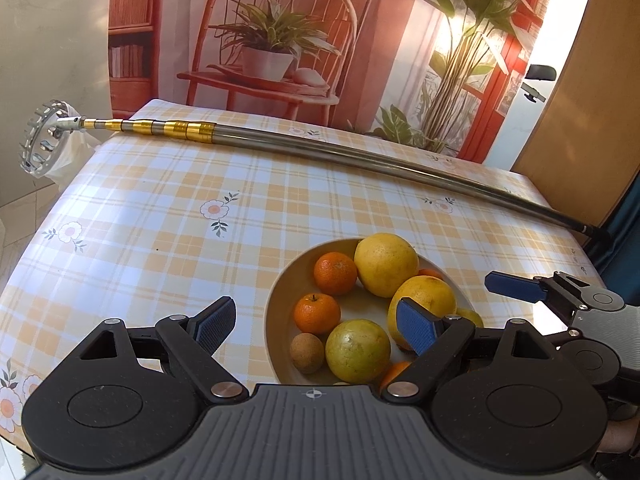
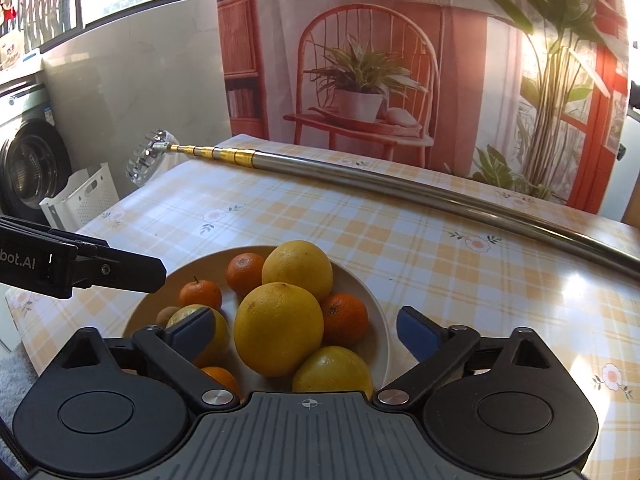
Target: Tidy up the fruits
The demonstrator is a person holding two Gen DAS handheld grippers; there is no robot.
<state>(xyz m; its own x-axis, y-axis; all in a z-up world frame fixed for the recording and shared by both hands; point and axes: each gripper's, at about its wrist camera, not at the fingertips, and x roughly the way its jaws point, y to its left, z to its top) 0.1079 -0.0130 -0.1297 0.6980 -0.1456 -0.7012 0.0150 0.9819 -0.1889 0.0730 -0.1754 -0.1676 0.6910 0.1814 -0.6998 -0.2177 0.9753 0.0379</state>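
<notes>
A cream bowl (image 1: 280, 296) (image 2: 376, 312) on the checked tablecloth holds big yellow citrus fruits (image 1: 386, 264) (image 2: 278, 328), small oranges (image 1: 317, 313) (image 2: 345, 319), a greenish-yellow fruit (image 1: 357, 350) and a small brown fruit (image 1: 306, 353). My left gripper (image 1: 316, 326) hovers open over the bowl's near left side, nothing between its blue pads. My right gripper (image 2: 306, 332) is open too, straddling the large yellow fruit from the near side without touching it. In the left wrist view, one finger of the right gripper (image 1: 514, 286) shows at the right.
A long telescopic metal pole (image 1: 320, 148) (image 2: 360, 176) with gold rings and a toothed ring head (image 1: 42, 140) lies across the far table. A printed backdrop hangs behind. A washing machine (image 2: 28, 168) and white basket (image 2: 80, 196) stand left of the table.
</notes>
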